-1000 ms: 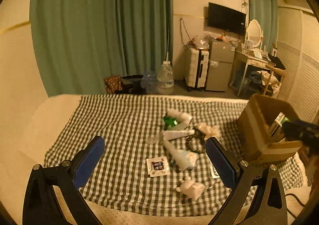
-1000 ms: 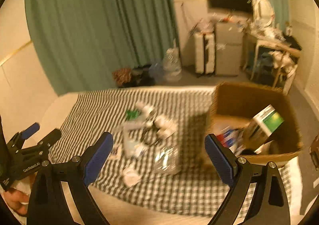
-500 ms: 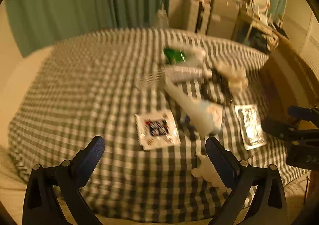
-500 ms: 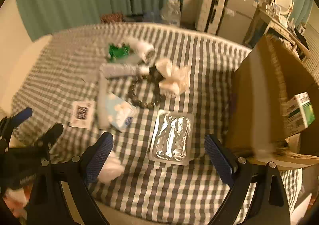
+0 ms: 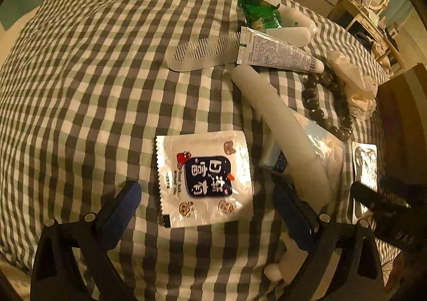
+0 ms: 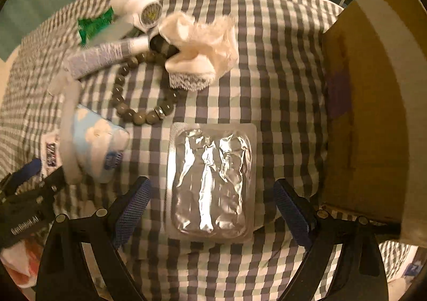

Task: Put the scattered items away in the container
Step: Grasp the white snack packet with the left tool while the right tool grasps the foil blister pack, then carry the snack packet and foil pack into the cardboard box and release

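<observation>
Checked bedcover (image 5: pixel 80 74) fills both views now; 1 second ago I was looking across the room, so I have dropped both grippers low over the clutter. My left gripper (image 5: pixel 205 210) hangs with jaws spread either side of the white sachet (image 5: pixel 204 177). My right gripper (image 6: pixel 213 207) is likewise released, straddling the foil blister pack (image 6: pixel 210 181). Neither item is touched yet. Cardboard box (image 6: pixel 373 114) stands just right of the pack. I judge 2 pickups are lined up, with closing next.
</observation>
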